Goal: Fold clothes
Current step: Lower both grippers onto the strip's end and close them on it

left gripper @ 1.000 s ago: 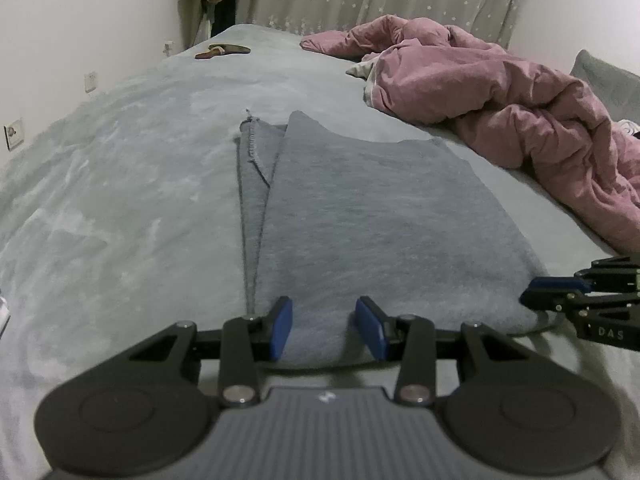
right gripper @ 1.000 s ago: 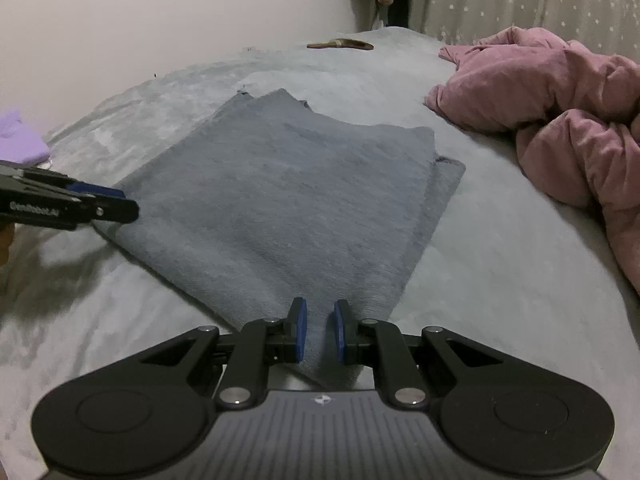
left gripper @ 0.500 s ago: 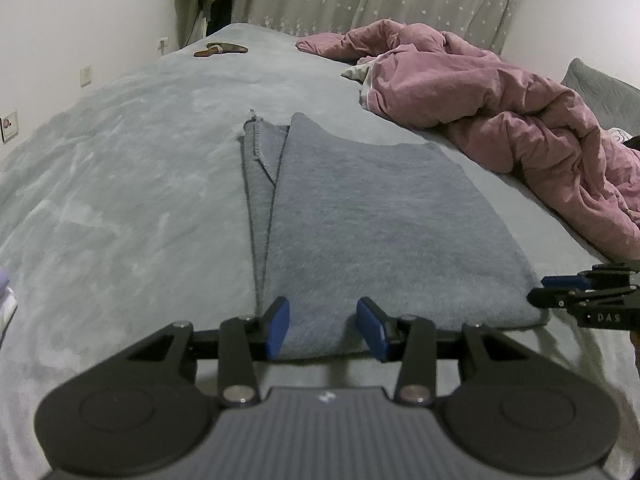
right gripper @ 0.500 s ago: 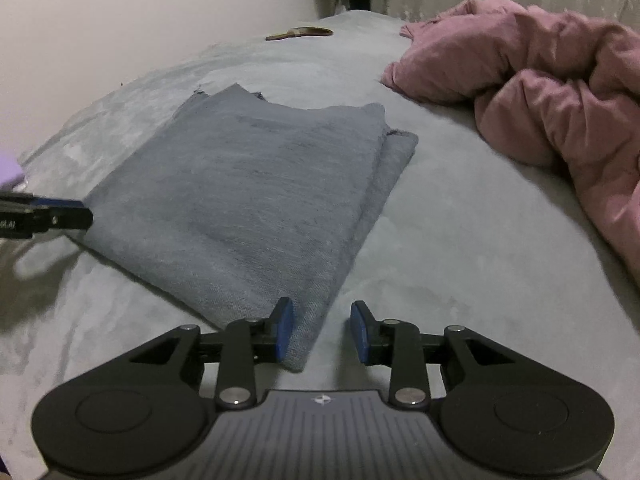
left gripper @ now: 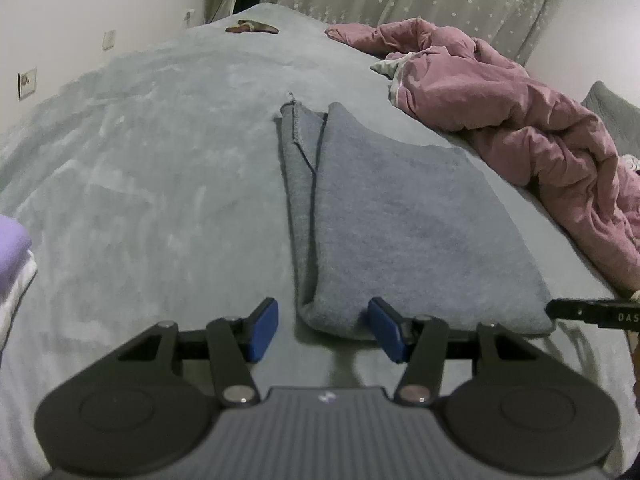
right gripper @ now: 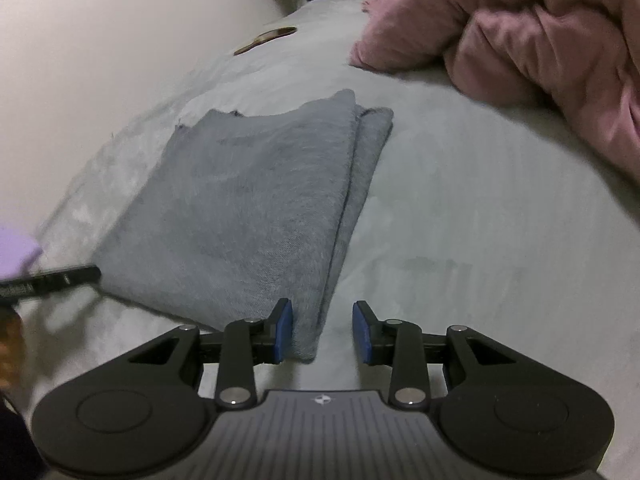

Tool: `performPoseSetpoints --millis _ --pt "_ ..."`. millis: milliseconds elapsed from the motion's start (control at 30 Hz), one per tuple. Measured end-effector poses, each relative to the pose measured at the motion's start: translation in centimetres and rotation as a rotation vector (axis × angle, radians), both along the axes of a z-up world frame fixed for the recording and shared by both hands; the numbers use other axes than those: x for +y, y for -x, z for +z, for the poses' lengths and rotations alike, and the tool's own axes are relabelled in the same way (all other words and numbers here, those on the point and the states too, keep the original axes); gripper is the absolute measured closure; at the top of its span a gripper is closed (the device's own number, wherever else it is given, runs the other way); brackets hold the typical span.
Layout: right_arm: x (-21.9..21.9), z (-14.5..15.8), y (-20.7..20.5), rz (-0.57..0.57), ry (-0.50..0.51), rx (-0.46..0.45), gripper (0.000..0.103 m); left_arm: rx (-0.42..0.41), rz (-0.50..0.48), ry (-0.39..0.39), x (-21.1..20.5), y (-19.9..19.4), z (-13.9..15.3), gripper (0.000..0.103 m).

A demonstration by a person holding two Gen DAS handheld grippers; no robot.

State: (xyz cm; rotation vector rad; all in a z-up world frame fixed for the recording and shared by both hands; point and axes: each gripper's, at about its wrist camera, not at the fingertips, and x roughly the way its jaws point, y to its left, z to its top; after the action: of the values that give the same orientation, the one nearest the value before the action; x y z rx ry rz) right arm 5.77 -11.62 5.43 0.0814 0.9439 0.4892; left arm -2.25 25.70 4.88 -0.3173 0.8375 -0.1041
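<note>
A grey garment point(left gripper: 400, 216) lies folded flat on the pale grey bedspread point(left gripper: 160, 184). My left gripper point(left gripper: 324, 328) is at its near left corner, jaws opening. The corner sits between the blue pads point(left gripper: 264, 328) without being pressed. My right gripper point(right gripper: 322, 332) is at the near right corner of the garment point(right gripper: 240, 208). Its jaws are apart, the cloth edge lies against the left pad point(right gripper: 282, 330), and the right pad is clear of it. Each view shows the other gripper's tip at its edge: the right gripper point(left gripper: 592, 312) and the left gripper point(right gripper: 48, 280).
A crumpled pink duvet point(left gripper: 540, 136) fills the right side of the bed, close to the garment. A purple cloth point(left gripper: 12, 244) lies at the left edge. A small brown object point(left gripper: 252, 27) rests far back. A wall runs along the left and curtains hang behind.
The right gripper was shut on the garment's near edge and has opened and slid right. The left gripper's jaws have widened and it has shifted left to the corner.
</note>
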Motion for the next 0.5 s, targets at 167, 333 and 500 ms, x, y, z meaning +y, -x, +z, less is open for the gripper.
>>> performPoseSetpoints --millis 167,333,500 --pt "-1.6 -0.6 -0.8 -0.077 -0.202 0.132 0.07 0.019 0.017 0.095 0.8 -0.2 -0.3 0.052" --pt "-2.5 -1.2 -1.2 -0.144 -0.295 0.204 0.07 0.038 0.04 0.181 1.6 -0.5 -0.8 0.051" --pt "-2.9 -2.0 -1.2 -0.194 -0.337 0.254 0.07 0.052 0.056 0.238 1.9 -0.9 -1.1 0.051"
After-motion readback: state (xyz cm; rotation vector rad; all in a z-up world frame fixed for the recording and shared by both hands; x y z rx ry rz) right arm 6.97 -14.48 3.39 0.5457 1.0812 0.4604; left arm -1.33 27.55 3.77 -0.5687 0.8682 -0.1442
